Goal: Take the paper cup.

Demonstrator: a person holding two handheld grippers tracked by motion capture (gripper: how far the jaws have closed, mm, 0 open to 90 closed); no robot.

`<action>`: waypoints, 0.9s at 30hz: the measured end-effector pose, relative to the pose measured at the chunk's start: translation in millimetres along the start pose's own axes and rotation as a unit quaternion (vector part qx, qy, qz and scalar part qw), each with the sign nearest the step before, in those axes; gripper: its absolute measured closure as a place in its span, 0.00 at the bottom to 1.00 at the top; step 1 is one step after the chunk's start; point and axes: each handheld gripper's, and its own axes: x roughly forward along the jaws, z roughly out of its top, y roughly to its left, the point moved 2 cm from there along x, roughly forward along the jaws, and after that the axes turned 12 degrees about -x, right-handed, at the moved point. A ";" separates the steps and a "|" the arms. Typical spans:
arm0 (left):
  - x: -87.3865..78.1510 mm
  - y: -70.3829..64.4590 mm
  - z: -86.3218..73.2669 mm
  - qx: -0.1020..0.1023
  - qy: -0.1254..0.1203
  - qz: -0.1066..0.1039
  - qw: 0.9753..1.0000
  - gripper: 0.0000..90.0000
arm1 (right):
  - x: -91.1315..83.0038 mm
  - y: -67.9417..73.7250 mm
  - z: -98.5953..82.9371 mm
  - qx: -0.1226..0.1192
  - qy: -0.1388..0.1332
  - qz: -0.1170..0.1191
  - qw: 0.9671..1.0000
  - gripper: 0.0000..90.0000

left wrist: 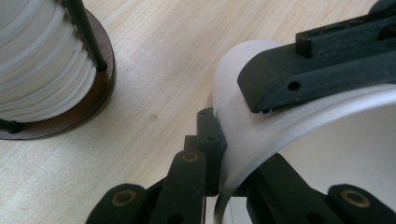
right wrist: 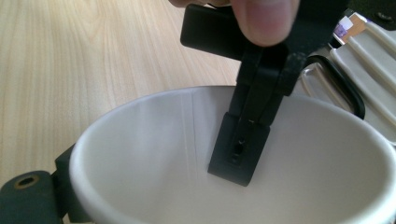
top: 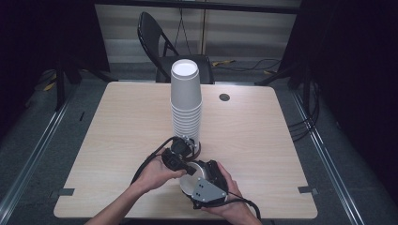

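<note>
From the high view I see the paper cup (top: 193, 180) held between my two hand-held grippers, just short of the cup stack (top: 186, 101). In the left hand-held gripper view, the left hand-held gripper (left wrist: 219, 154) pinches the cup's thin rim, one jaw inside. In the right hand-held gripper view, the right hand-held gripper (right wrist: 70, 186) clasps the cup body; it's light and crushable, I judge, so grip gently.

No legible text, label, brand, number or sign is found on any surface, including the white cups (top: 186, 101) and the table (top: 117, 136).
</note>
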 end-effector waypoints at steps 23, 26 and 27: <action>-18.7 24.9 -30.4 -0.004 -0.207 0.001 0.978 0.53 | 1.2 -14.4 -16.0 0.099 -0.006 -0.005 0.995 0.12; -21.8 24.4 -34.9 0.008 -0.237 0.013 0.971 0.46 | 0.7 -16.4 -17.9 0.109 -0.004 -0.008 0.994 0.12; -22.9 24.3 -36.1 0.012 -0.253 0.018 0.967 0.45 | 0.6 -17.1 -19.3 0.116 -0.004 -0.009 0.993 0.12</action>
